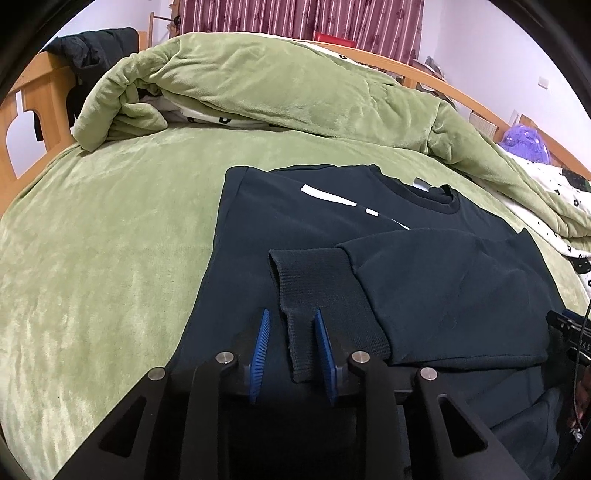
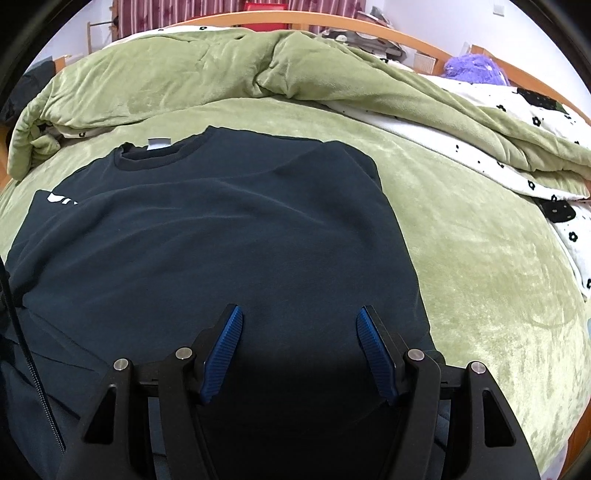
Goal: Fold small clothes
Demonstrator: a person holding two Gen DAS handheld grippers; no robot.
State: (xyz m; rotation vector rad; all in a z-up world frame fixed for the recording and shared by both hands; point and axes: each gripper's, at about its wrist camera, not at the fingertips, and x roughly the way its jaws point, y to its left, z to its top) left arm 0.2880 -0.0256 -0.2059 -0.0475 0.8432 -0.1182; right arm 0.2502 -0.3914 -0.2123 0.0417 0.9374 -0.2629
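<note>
I'm looking at the dark sweatshirt [image 1: 303,221] lying flat on the green bedspread [image 1: 110,240], neck [image 2: 155,157] toward the far side, with a white tag showing inside the collar. One sleeve [image 1: 424,280] is lying folded across the body, and its ribbed cuff [image 1: 317,295] is reaching down to my left gripper [image 1: 291,321]. The edge of that cuff is sitting between the blue pads [image 1: 261,339] — they're standing a little apart, and I'm seeing a gap between the left pad and the cloth, so the grip is looking released rather than clenched. White print [image 1: 332,195] is showing on the chest, partly covered by the sleeve.

My right gripper [image 2: 299,321] is hovering over the lower part of the sweatshirt, near its right edge, with its jaws spread wide and nothing between them but the fabric lying below.

Beyond the sweatshirt, a rumpled green quilt [image 2: 184,81] is piled along the far side of the bed, its white flowered lining [image 2: 517,166] turning out at the right. A wooden bed frame [image 1: 33,110] is running behind it, a purple plush thing [image 2: 472,68] is resting at the far right, and striped curtains [image 1: 295,18] are hanging at the back.
</note>
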